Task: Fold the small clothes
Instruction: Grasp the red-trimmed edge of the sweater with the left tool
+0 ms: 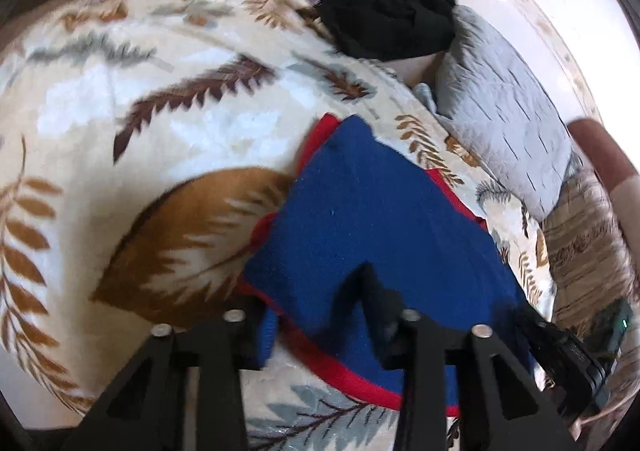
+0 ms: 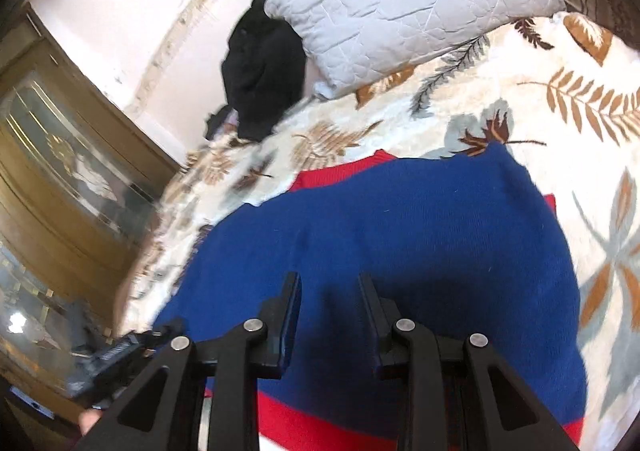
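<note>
A blue knit garment (image 1: 360, 203) with red trim lies flat on a leaf-patterned blanket (image 1: 160, 91). In the left wrist view my left gripper (image 1: 316, 303) straddles its near corner. The red hem and blue cloth fill the gap between the jaws, and the hem is raised off the blanket there. My right gripper (image 1: 572, 355) shows at the garment's right edge. In the right wrist view the blue garment (image 2: 400, 219) fills the middle. My right gripper (image 2: 330, 279) has its jaws narrowly apart, with shadowed blue cloth between them and the hem beneath. The left gripper (image 2: 120, 351) sits at the lower left.
A heap of black clothing (image 1: 384, 3) lies at the far end of the bed beside a grey quilted pillow (image 1: 500, 103). A striped brown cushion (image 1: 588, 235) lies to the right. A wooden wardrobe (image 2: 60, 131) stands beyond the bed. A person's forearm (image 1: 600, 155) enters at the right.
</note>
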`<state>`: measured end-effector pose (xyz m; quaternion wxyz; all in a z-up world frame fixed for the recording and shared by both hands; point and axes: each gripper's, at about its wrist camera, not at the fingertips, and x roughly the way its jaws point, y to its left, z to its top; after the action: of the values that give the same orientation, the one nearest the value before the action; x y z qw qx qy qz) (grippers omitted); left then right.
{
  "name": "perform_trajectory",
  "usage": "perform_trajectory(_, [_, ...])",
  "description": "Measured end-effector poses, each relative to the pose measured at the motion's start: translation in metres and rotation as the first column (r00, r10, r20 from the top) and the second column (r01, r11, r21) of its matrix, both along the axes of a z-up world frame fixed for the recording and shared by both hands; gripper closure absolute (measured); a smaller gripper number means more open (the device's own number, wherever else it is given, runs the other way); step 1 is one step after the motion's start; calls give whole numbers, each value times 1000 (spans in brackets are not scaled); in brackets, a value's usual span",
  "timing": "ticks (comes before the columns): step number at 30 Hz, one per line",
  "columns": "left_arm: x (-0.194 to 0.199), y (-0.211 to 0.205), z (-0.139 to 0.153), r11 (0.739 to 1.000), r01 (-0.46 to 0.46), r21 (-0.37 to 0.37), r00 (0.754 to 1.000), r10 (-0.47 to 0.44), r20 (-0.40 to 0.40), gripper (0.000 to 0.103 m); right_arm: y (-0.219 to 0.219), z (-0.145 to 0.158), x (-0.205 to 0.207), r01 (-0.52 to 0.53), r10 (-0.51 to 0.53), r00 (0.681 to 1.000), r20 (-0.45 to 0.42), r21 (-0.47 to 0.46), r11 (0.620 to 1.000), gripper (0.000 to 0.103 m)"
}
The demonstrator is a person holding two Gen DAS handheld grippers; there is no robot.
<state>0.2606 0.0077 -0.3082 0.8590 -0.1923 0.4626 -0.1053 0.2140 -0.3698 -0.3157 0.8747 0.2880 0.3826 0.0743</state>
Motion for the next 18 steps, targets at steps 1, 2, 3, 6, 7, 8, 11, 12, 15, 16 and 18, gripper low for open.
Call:
perform_trajectory(1, [-1,-3,2,1000,7,16,1000,-7,9,75,2,-3,4,-8,7,1000,-20,-19,1000,71])
perform_trajectory(2, [-2,-7,5,999,12,33,1000,-12,10,76,5,-11,9,-31,30,997,-68,-16,999,72])
perform_trajectory(3, [-3,-11,6,999,19,45,1000,-19,2,76,5,-18,11,-47,46,993,-105,-4,999,71])
perform_trajectory(6, [-1,-16,8,997,23,75,999,-21,-24,72,8,-21,11,-70,65,990,-128,-39,997,75])
perform_trajectory(7, [-1,-15,8,997,18,76,999,-16,-34,68,7,-20,11,-74,68,988,-136,-34,997,75])
perform_trajectory(8, [0,-14,6,998,13,64,999,-10,-48,61,5,-21,10,-71,68,988,-138,-20,997,75])
perform_trajectory(11, [0,-12,2,999,-7,36,999,8,-54,61,-3,-22,5,-58,60,990,-129,18,998,75])
perform_trajectory(12, [1,-12,1,999,-14,32,998,16,-53,65,-4,-22,4,-55,57,990,-127,20,998,75])
perform_trajectory(15, [1,-13,1,1000,-17,16,999,17,-49,83,-3,-18,0,-67,67,991,-120,10,998,75])
perform_trajectory(16, [0,-13,3,1000,-12,14,999,12,-38,84,0,-16,-2,-75,75,991,-114,1,997,75])
perform_trajectory(18, [-2,-16,11,999,11,32,1000,-11,-2,86,3,-10,-6,-96,94,992,-89,-17,995,72])
